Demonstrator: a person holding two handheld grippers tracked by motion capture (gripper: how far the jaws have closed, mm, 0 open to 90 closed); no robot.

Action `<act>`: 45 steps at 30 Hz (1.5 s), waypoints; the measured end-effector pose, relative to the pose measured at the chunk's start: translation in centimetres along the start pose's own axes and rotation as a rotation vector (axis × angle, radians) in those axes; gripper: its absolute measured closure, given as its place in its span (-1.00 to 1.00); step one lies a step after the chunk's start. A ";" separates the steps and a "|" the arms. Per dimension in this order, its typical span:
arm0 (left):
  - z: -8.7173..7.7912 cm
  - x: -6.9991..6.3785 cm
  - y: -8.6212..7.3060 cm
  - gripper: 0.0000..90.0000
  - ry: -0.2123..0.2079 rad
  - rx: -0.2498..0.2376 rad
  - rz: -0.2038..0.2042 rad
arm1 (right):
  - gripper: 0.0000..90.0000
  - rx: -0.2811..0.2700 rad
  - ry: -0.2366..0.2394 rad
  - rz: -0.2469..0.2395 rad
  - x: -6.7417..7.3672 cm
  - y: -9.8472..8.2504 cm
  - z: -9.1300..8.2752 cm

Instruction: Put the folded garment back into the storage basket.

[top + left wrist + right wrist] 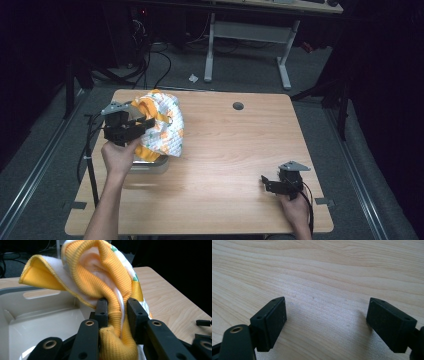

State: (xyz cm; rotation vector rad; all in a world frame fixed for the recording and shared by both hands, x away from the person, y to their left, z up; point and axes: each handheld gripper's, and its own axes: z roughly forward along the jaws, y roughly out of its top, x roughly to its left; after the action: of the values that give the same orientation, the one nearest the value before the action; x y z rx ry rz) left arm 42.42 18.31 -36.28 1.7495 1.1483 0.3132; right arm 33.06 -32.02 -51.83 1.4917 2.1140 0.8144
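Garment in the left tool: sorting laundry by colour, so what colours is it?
Orange-yellow ribbed knit, white patterned fabric; the garment shows best in the left gripper view.

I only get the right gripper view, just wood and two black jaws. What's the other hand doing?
Observer: The left hand-held gripper is shut on a yellow and white patterned garment, pinching its ribbed yellow edge.
Operator: Is it lying on the table?
Observer: No, it's lifted, hanging over a white plastic bin at the table's left side.
Operator: Anything in that bin?
Observer: The part of the inside that shows in the left gripper view looks bare.
Operator: And where's my gripper?
Observer: The right hand-held gripper sits open low over the wooden table, near its right front corner, far from the bin.
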 end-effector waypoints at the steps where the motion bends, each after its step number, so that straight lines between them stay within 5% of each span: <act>1: 0.0 0.3 -0.1 0.62 0.005 0.002 -0.004 | -0.63 0.000 0.000 0.000 0.0 0.0 0.0; 31: 1.1 4.1 -2.3 0.62 0.035 0.068 -0.080 | -0.63 0.001 0.000 0.000 0.0 0.0 0.0; 45: 2.7 4.7 -2.8 0.61 0.075 0.116 -0.052 | -0.63 0.001 0.000 0.000 0.0 0.0 0.0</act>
State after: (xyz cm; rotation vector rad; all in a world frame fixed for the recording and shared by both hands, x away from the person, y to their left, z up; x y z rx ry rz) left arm 45.02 20.73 -41.19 1.8181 1.2864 0.2874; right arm 33.06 -32.02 -51.82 1.4926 2.1149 0.8136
